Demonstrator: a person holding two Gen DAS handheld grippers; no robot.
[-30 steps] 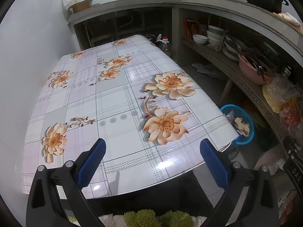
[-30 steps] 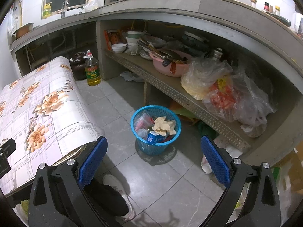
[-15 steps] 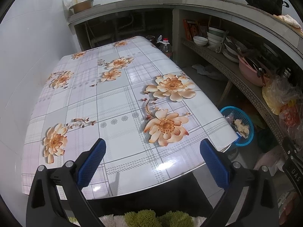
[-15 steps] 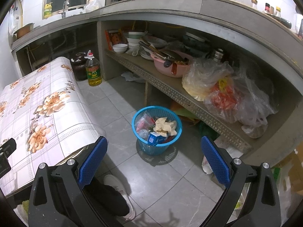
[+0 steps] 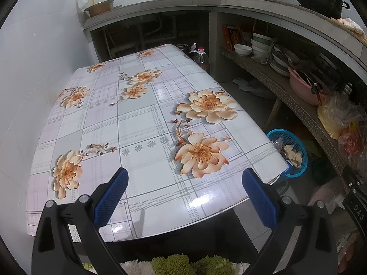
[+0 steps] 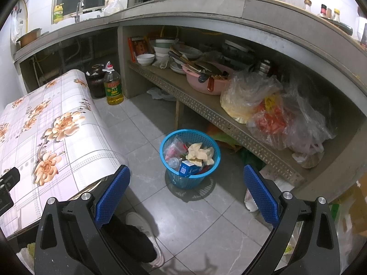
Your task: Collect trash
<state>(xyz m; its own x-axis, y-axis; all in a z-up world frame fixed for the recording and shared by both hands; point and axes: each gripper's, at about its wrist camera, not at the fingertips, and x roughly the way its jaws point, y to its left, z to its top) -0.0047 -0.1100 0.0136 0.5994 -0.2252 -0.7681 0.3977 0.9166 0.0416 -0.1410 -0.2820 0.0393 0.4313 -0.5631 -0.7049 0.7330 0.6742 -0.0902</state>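
trash basket [image 6: 190, 158] ahead between spread right jaws, untouched.

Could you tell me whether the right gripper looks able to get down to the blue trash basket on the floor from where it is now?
Probably yes: the right gripper is open and pointed at the blue basket, with only bare floor tiles between them.

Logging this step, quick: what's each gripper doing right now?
Left gripper: open, holding nothing.
Right gripper: open, holding nothing.
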